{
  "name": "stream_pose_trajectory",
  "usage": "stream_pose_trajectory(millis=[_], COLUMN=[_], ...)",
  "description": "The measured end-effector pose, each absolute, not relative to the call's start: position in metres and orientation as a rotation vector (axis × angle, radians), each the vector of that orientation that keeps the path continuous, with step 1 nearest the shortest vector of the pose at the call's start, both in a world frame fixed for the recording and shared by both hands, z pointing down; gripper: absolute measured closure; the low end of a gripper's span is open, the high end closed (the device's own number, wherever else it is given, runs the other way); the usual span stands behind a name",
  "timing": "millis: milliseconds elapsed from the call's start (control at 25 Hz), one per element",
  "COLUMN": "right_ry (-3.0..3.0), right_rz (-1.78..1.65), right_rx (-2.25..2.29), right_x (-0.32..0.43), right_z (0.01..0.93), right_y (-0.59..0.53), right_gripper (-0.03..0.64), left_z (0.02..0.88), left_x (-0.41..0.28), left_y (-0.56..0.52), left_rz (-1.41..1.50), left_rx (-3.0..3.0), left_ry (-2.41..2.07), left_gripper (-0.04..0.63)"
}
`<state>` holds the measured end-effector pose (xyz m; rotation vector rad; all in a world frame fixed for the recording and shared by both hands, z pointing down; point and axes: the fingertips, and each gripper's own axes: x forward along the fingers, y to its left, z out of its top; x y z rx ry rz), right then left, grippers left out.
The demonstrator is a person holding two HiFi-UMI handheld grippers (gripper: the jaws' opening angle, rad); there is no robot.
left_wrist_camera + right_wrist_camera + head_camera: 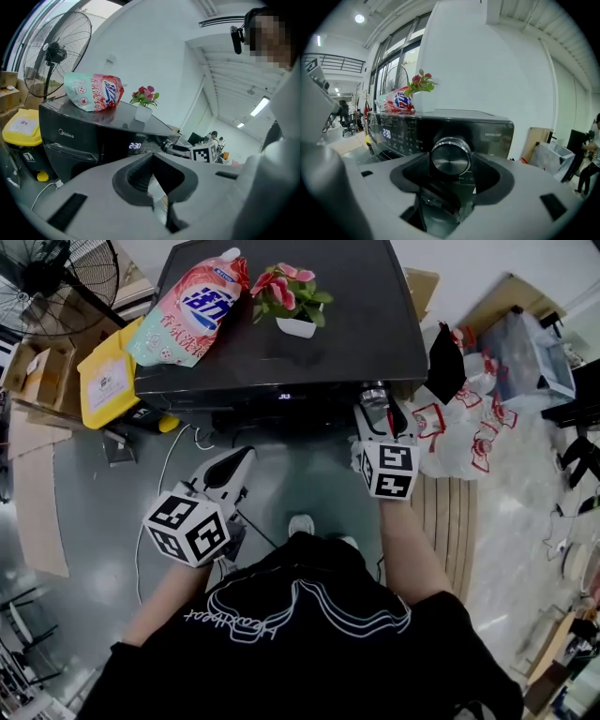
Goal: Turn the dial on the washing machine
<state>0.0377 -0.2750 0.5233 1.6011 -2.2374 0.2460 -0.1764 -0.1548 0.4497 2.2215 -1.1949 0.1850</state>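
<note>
The black washing machine [281,343] stands in front of me, its display [386,133] lit. Its round silver dial [450,157] sits at the right end of the control panel. My right gripper [375,413] reaches up to the panel and is shut on the dial [374,395], one jaw on each side of its rim. My left gripper [230,470] hangs lower and to the left, away from the machine, with its jaws shut on nothing [152,161].
A detergent bag [187,310] and a small flower pot [291,301] lie on the machine's top. A yellow bin [108,381] and a floor fan [56,277] stand to the left. Plastic bags [459,437] and boxes crowd the floor on the right.
</note>
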Motion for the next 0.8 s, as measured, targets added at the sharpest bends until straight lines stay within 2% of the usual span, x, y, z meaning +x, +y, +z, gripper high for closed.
stream_pose_trajectory(millis=[240, 320, 600, 760, 800], right_ry=[-2.415, -2.485, -2.875, -2.972, -2.982], right_rz=[0.265, 0.250, 0.418, 0.360, 0.342], right_rx=[1.402, 1.325, 0.981, 0.859, 0.842], right_x=[0.025, 0.020, -0.005, 0.000, 0.003], right_z=[0.481, 0.456, 0.338, 0.285, 0.276], right_y=[-0.250, -0.236, -0.148, -0.099, -0.088], right_gripper=[0.342, 0.367, 0.523, 0.612, 0.612], left_z=[0.437, 0.429, 0.370, 0.319, 0.306], left_x=[-0.179, -0.174, -0.137, -0.109, -0.101], left_y=[-0.155, -0.153, -0.119, -0.086, -0.076], left_rz=[0.175, 0.170, 0.101, 0.038, 0.023], left_rx=[2.238, 2.253, 2.350, 2.444, 2.467], left_ry=[-1.221, -1.221, -1.116, -1.050, -1.031], left_gripper=[0.592, 0.591, 0.592, 0.592, 0.591])
